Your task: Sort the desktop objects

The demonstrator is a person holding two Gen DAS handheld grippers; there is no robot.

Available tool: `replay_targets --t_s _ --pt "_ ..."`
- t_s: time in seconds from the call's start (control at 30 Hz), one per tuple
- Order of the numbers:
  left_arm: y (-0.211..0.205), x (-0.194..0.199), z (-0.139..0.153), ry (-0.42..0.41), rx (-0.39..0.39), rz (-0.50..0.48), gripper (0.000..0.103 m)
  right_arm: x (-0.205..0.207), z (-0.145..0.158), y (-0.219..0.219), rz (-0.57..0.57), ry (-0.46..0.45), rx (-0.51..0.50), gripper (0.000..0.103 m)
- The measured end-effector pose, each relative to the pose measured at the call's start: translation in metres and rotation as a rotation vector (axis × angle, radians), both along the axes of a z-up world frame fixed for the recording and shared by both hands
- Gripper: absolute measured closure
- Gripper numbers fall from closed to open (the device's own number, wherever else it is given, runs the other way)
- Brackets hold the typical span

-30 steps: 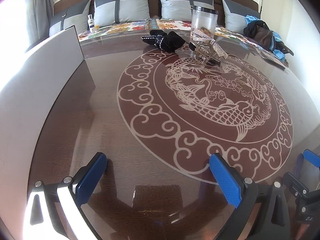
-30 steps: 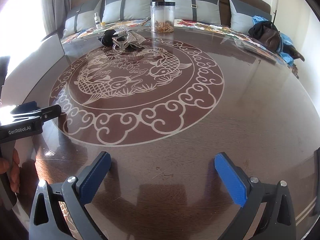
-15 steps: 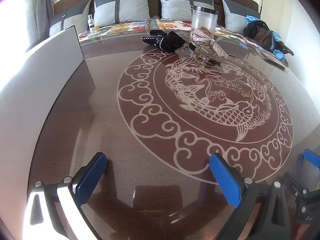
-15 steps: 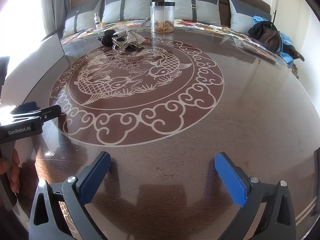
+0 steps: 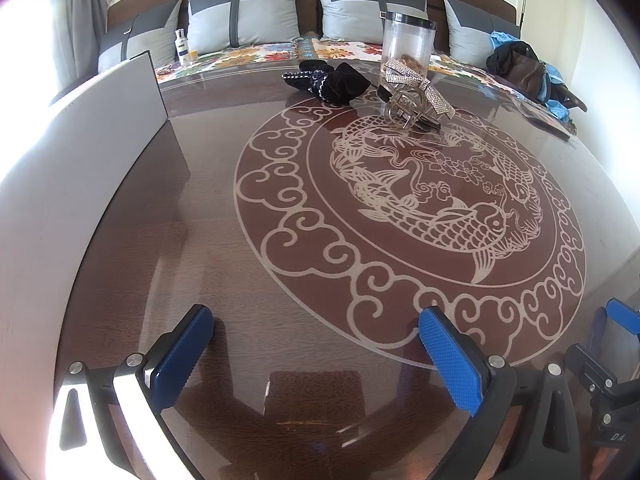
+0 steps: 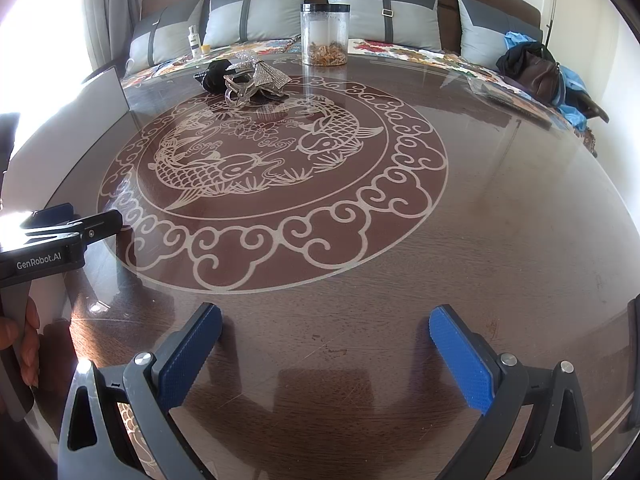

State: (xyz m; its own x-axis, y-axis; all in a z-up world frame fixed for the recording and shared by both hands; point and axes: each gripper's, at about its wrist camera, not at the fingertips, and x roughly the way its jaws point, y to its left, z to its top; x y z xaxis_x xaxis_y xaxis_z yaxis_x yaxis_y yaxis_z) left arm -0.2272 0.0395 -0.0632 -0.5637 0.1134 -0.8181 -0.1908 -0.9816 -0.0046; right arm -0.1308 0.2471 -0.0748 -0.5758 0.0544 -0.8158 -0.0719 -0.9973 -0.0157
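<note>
A black fabric hair piece (image 5: 330, 80) lies at the far side of the round glass-topped table (image 5: 200, 208). Beside it sits a rhinestone bow on a clear hair claw (image 5: 416, 96), also seen as the bow and claw (image 6: 250, 80) in the right wrist view. A clear jar with a black lid (image 6: 325, 34) stands behind them, brownish bits at its bottom. My left gripper (image 5: 316, 344) is open near the table's front edge, nothing between its blue pads. My right gripper (image 6: 324, 344) is open too, also empty, far from the objects.
A white panel (image 5: 80, 152) stands along the table's left side. A sofa with grey cushions (image 6: 256, 16) runs behind the table, with a small bottle (image 5: 182, 46) on it and a dark bag (image 6: 532, 68) at the right. A hand (image 6: 24, 340) holds the left gripper's handle.
</note>
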Motion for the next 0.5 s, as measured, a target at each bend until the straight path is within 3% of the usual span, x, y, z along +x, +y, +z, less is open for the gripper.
replay_targets --t_s 0.13,0.23,0.33,0.5 --pt "0.0 0.0 0.0 0.0 0.0 0.0 0.0 -0.001 0.0 0.001 0.015 -0.009 -0.001 0.0" --pt "0.0 0.0 0.0 0.0 0.001 0.0 0.0 -0.015 0.002 0.01 0.096 -0.055 0.001 0.0" --pt "0.0 0.0 0.0 0.0 0.0 0.0 0.0 -0.047 0.0 0.034 0.108 -0.052 -0.003 0.0" --pt "0.0 0.0 -0.001 0.0 0.0 -0.001 0.0 -0.118 -0.001 0.051 0.245 -0.008 -0.002 0.0"
